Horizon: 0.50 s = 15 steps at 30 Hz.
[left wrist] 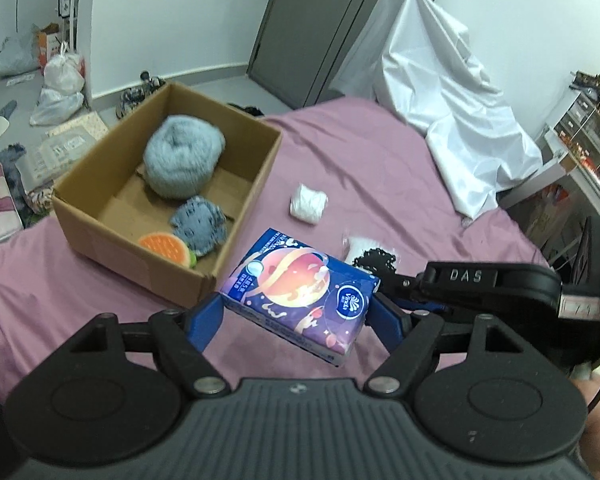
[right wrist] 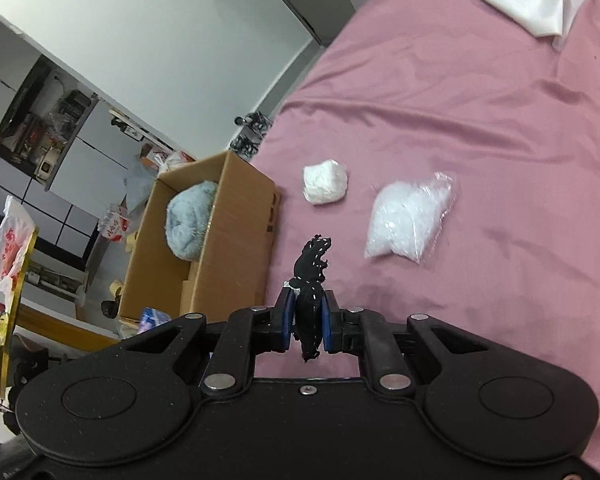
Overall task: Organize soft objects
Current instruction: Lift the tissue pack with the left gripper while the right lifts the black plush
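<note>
My left gripper (left wrist: pixel 298 306) is shut on a blue tissue pack (left wrist: pixel 300 294) with a planet print, held above the pink bed just right of the cardboard box (left wrist: pixel 100 216). The box holds a fluffy blue ball (left wrist: pixel 184 156), a grey-blue knit piece (left wrist: pixel 200 226) and an orange sponge (left wrist: pixel 166 246). My right gripper (right wrist: pixel 306 322) is shut on a black lacy cloth (right wrist: pixel 310 280); it also shows in the left wrist view (left wrist: pixel 376 260). A white wad (right wrist: pixel 325 181) and a clear bag of white stuffing (right wrist: pixel 408 216) lie on the bed ahead of it.
The pink bedsheet (right wrist: pixel 480 100) covers the bed. A white sheet (left wrist: pixel 452 112) is draped at the far right corner. The box (right wrist: pixel 240 208) stands at the bed's left edge; floor clutter, bags and a shelf lie beyond it.
</note>
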Motion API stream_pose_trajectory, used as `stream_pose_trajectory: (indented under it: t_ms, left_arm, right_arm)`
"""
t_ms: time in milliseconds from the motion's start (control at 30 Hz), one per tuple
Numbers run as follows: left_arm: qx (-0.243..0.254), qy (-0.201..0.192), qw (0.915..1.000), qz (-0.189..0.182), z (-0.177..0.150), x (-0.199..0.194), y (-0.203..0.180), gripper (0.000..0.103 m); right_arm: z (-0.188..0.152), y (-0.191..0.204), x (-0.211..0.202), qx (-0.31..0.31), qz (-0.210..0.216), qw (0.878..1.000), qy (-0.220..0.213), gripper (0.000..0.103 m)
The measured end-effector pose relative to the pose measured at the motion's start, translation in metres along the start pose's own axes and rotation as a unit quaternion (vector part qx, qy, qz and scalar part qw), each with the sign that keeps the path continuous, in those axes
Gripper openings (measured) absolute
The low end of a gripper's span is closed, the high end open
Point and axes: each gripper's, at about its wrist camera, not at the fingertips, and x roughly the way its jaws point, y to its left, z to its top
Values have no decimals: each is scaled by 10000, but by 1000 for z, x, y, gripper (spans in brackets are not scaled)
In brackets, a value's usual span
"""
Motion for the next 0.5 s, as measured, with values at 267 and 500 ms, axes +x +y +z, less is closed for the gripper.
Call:
stream_pose_trajectory:
  t_ms: [267, 500]
  left_arm:
    - [-25, -276, 9996, 35, 9, -20, 9, 78]
    - [-34, -478, 9987, 148, 19, -35, 26, 78]
  right_arm:
    - [-3, 9, -17, -146, 18, 9991, -397, 14]
    - [-3, 26, -24, -267, 196, 9975, -630, 14]
